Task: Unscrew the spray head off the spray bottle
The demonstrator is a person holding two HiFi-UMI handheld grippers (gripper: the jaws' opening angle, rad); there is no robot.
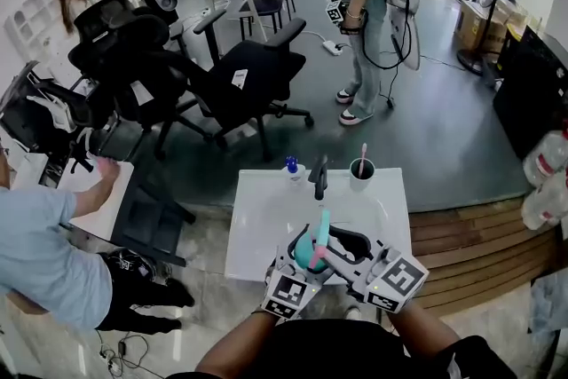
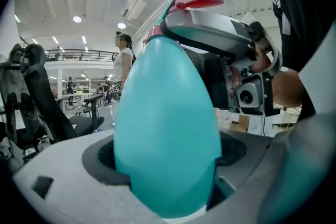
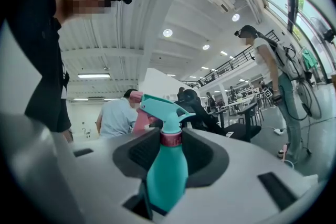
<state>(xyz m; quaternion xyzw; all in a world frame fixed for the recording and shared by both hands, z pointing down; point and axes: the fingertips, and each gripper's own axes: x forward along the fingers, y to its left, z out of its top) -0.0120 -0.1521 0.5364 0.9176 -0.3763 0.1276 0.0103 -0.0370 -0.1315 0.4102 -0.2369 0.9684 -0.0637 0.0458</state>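
Clearly the teal spray bottle is held up between both tools, over the near edge of the white counter as the head view shows it. Its egg-shaped body fills the gap of the left tool, whose jaws are pressed against it on either side, with the neck pointing away from that tool. The spray head, teal with a pink trigger part behind it, is seated on the bottle above a pink collar. The right tool comes in from the other side and pinches the bottle at its neck, with the collar between the dark hollows of its pads and the nozzle reaching past its tips. In the left gripper view the right tool's pale jaw arcs over the bottle's shoulder, just under the trigger. On the counter, beyond both tools, stand a small bottle with a blue cap, a dark upright object that is too small to identify, and a dark cup with a pink stick in it. Farther ahead are black office chairs and a standing person on the grey floor. Left of the left tool a person in a light blue shirt leans over another white surface.
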